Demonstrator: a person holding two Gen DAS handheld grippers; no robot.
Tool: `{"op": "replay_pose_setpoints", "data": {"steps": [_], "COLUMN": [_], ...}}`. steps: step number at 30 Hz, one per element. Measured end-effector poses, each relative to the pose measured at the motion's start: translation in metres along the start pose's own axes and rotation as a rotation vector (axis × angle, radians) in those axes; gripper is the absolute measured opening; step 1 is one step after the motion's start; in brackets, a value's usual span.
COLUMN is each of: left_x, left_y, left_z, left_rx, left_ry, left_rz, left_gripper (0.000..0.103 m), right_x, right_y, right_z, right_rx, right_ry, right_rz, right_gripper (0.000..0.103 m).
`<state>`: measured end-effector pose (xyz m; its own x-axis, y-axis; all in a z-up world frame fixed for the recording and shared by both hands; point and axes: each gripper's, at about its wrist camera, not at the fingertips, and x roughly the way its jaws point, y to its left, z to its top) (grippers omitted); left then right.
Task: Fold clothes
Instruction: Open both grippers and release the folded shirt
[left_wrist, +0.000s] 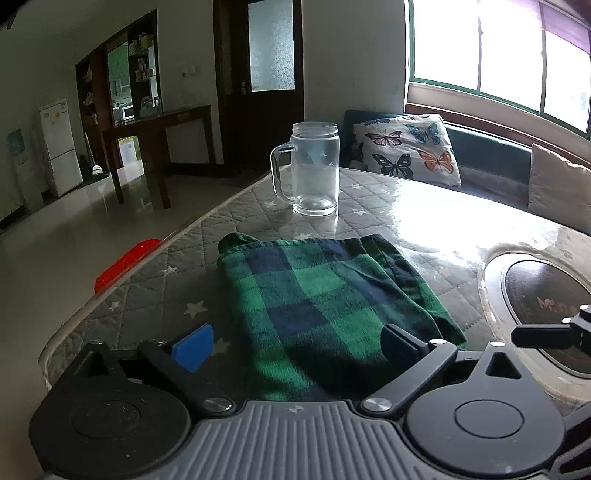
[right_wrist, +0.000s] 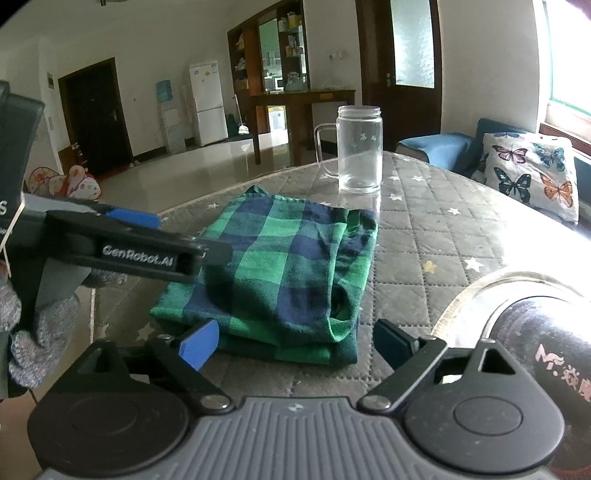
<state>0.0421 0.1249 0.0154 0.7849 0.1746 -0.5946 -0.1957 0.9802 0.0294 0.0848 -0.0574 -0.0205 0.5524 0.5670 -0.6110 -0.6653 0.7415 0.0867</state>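
Note:
A green and navy plaid cloth (left_wrist: 325, 295) lies folded into a thick rectangle on the quilted, star-patterned table cover (left_wrist: 177, 273). My left gripper (left_wrist: 297, 345) is open and low over the cloth's near end, with its blue pad left of the fabric and its dark pad over the right corner. In the right wrist view the cloth (right_wrist: 280, 266) shows stacked layers at its near edge. My right gripper (right_wrist: 295, 345) is open just in front of that edge, and neither pad presses on the fabric. The left gripper's fingers (right_wrist: 147, 254) reach in from the left over the cloth, held by a grey-gloved hand (right_wrist: 33, 332).
A clear glass mug (left_wrist: 316, 170) stands just behind the cloth. A round dark cooker plate (left_wrist: 546, 302) is set into the table at the right. The table's left edge is close, with a red object (left_wrist: 125, 262) below it. A butterfly cushion (left_wrist: 410, 147) lies on the sofa beyond.

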Motion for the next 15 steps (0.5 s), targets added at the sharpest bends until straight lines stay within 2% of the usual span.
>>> {"op": "replay_pose_setpoints", "data": {"steps": [3, 15], "left_x": [-0.007, -0.033], "left_y": [-0.002, -0.009], "left_z": [-0.005, -0.017], "left_rx": [0.002, 0.012], "left_ry": [-0.007, -0.029], "left_rz": [0.003, 0.030], "left_gripper": [0.103, 0.103], "right_x": [-0.006, -0.022], "right_y": [0.002, 0.013], "right_z": [-0.002, -0.008], "right_rx": [-0.008, -0.040], "right_ry": [-0.013, -0.038], "right_rz": [-0.020, -0.078], "right_gripper": [0.103, 0.103]}}
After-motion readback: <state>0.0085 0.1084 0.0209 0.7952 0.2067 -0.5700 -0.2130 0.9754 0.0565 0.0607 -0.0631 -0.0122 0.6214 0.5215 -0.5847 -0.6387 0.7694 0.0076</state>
